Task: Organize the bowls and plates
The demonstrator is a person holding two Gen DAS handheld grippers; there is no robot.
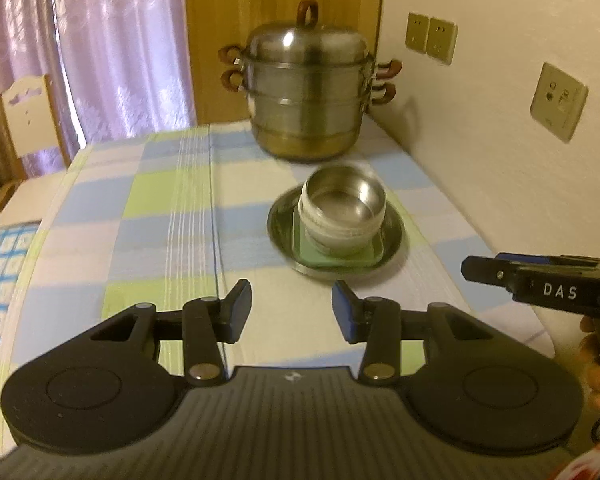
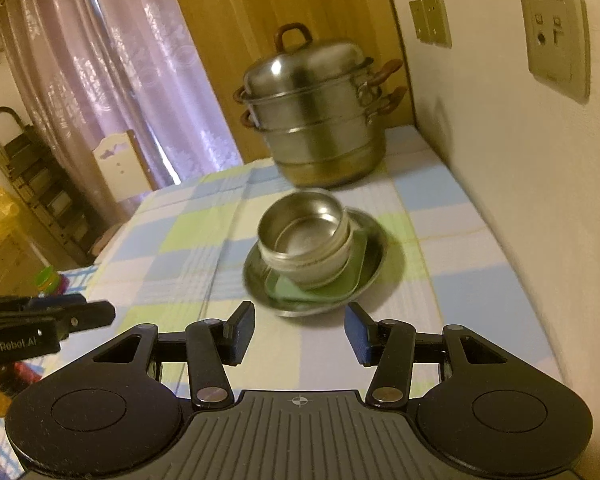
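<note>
My left gripper hovered above checked cloth on counter, jaws roughly half apart, nothing between. My right gripper likewise: jaws parted, empty. Ahead, steel bowl sat nested in white bowl, on green dish, all on round steel plate. Steamer pot stood behind stack, near wall corner.

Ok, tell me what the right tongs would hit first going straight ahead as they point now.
Likely the near rim of the metal plate holding the stacked bowls. The right tongs are open, nothing between them, with only bare checked tablecloth before the plate. Depth is uncertain.
</note>
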